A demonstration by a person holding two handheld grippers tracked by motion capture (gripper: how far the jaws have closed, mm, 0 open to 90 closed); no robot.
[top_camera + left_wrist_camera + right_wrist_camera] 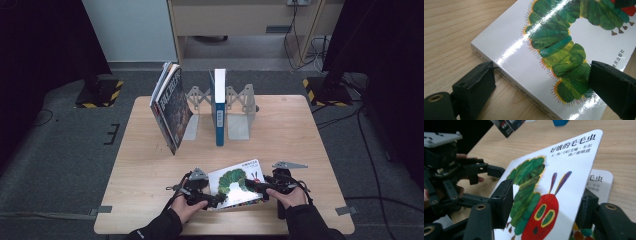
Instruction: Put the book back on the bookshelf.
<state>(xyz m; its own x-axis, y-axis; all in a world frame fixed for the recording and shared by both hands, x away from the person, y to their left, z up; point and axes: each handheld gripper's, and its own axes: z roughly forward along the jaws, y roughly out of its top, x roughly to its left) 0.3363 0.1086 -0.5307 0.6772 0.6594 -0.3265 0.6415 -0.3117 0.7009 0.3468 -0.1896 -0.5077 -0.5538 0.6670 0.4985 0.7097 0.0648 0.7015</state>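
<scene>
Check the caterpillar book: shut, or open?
Partly open: in the right gripper view its cover tilts up between the jaws of the right gripper, with a title page exposed beneath.

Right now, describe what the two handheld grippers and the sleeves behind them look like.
Both the left gripper and the right gripper are black linkage frames with blocky black jaws; brass-ringed pivot holes show in the gripper views. Each carries a grey three-cornered plate on top. Thin black cables trail from them. The person's sleeves are black.

White picture book [236, 182] with a green caterpillar and red face on its glossy cover, lying flat near the front edge of the surface [150, 150], front cover lifted and tilted up, well in front of the upright blue book [219, 107].
</scene>
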